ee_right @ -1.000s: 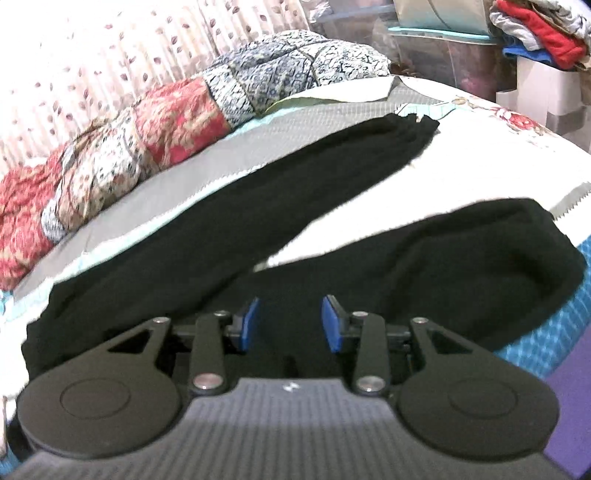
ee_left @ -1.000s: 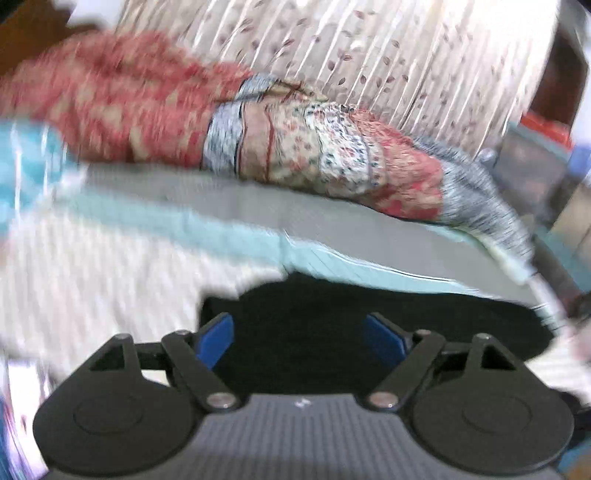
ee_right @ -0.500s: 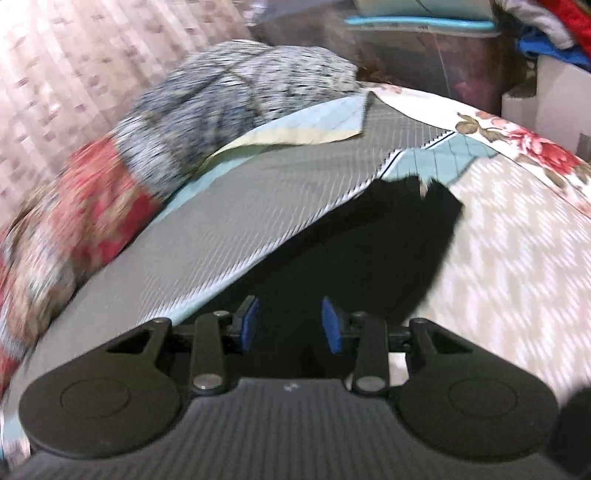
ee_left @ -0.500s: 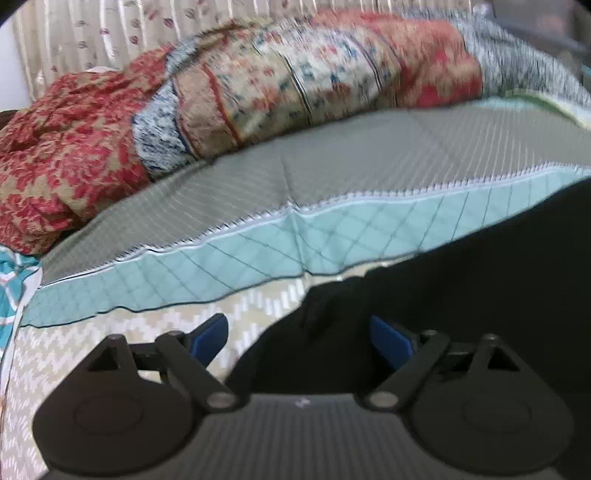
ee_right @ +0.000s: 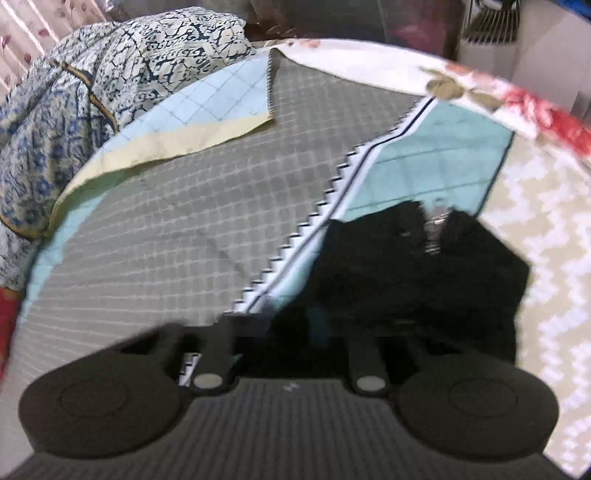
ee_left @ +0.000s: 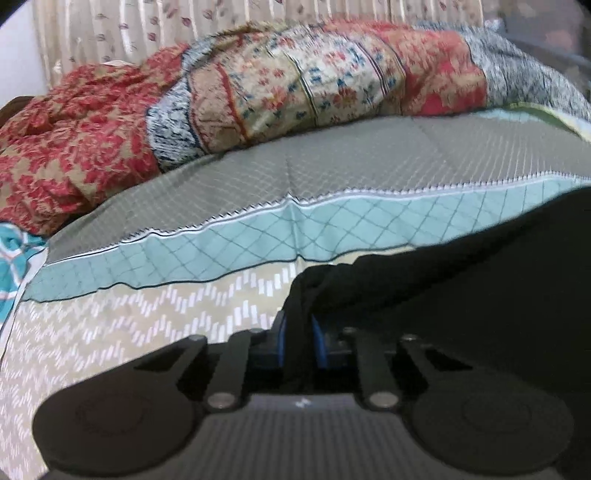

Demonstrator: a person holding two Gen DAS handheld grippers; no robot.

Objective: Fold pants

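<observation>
The black pants (ee_left: 461, 288) lie on a patterned bedspread (ee_left: 147, 317). In the left wrist view my left gripper (ee_left: 299, 343) is shut on a raised fold at the pants' left edge, and the cloth stands pinched between the blue pads (ee_left: 281, 339). In the right wrist view the other end of the pants (ee_right: 424, 273) lies bunched, with a small shiny bit at its far edge. My right gripper (ee_right: 295, 332) is shut on the black cloth there. Its fingertips are blurred and mostly buried in the fabric.
A rolled patchwork quilt (ee_left: 258, 99) in red, beige and blue runs along the far side of the bed, also seen as the quilt (ee_right: 92, 92) in the right wrist view. A floral sheet edge (ee_right: 480, 92) marks the bed's far corner. A curtain (ee_left: 147, 29) hangs behind.
Both grippers dropped toward the pants and went from open to shut on the black cloth. The right one swept along a leg to its end; the left one settled at the edge.
</observation>
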